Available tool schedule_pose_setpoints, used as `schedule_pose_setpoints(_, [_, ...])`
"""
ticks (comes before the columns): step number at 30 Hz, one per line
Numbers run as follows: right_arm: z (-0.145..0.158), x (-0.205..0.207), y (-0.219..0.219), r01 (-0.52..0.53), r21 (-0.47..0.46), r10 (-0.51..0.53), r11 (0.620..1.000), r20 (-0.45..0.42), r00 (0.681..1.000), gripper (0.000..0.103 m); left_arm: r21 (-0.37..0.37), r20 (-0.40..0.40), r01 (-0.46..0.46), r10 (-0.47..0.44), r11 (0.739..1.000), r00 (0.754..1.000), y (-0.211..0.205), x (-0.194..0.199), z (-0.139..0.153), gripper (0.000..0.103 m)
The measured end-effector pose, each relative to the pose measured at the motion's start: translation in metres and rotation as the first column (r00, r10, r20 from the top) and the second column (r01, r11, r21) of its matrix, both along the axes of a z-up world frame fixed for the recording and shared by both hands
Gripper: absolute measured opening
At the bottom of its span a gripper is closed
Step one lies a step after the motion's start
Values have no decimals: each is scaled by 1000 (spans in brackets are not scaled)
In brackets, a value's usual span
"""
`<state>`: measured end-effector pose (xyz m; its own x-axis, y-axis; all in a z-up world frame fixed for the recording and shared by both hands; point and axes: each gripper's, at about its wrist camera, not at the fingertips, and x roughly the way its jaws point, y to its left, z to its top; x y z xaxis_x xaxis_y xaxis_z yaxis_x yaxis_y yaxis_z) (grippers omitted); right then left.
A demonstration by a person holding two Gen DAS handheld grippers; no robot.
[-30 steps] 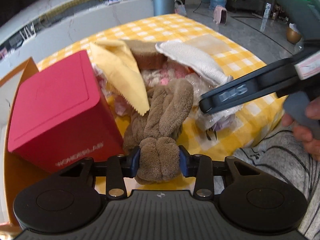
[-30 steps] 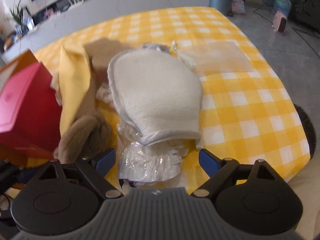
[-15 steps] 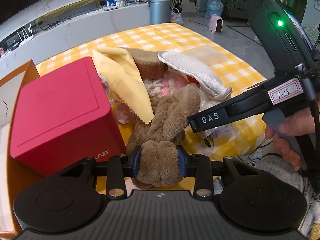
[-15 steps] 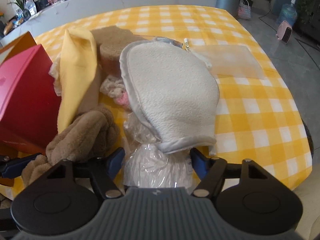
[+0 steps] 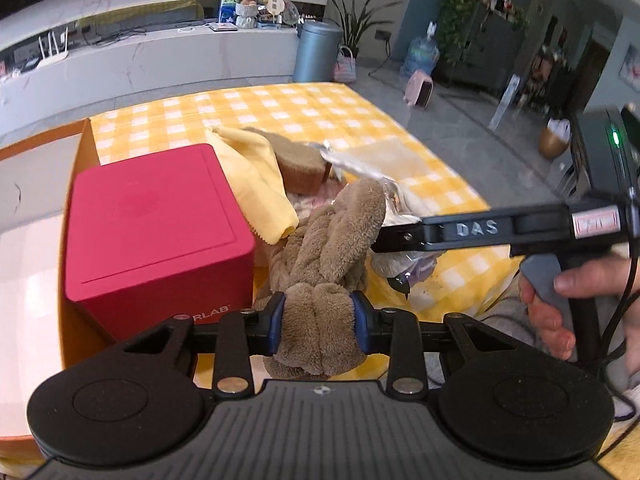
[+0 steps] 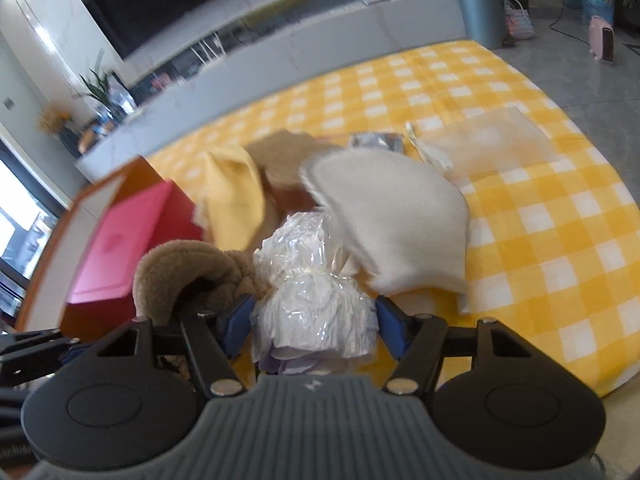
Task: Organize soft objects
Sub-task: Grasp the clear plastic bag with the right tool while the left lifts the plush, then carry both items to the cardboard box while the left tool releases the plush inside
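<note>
The left gripper (image 5: 318,326) has its fingers clamped on a brown plush towel (image 5: 332,240) at six o'clock of the red box (image 5: 156,236). The right gripper (image 6: 314,326) fingers are closing around a plastic-wrapped white bundle (image 6: 316,300) on the yellow-checked worktop (image 6: 560,240), pads touching its sides.

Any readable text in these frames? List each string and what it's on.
"DAS": raised letters on the black arm of the right gripper, seen from the left wrist view.
"RLAB": white print on the front of the red box; the start of the word is hidden behind the left gripper.
White label with a pink border on the right gripper's handle: too blurred to read.
Right wrist view: no readable text.
</note>
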<state>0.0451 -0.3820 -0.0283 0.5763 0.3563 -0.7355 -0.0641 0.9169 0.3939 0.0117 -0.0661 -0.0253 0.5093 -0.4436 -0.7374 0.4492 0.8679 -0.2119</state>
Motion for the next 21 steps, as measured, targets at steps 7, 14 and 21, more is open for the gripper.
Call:
schedule_pose_setpoints(7, [9, -4, -6, -19, 94, 14, 995, 52, 999, 65, -33, 34, 3, -2, 999, 999, 13, -6, 15, 37])
schedule_pose_setpoints(14, [33, -20, -4, -50, 126, 29, 991, 162, 986, 64, -88, 91, -6, 14, 996, 996, 31, -17, 35, 36])
schedule_pose_setpoints(21, [46, -27, 2, -79, 158, 45, 984, 207, 977, 64, -146, 150, -60, 82, 988, 985, 62, -25, 57, 36])
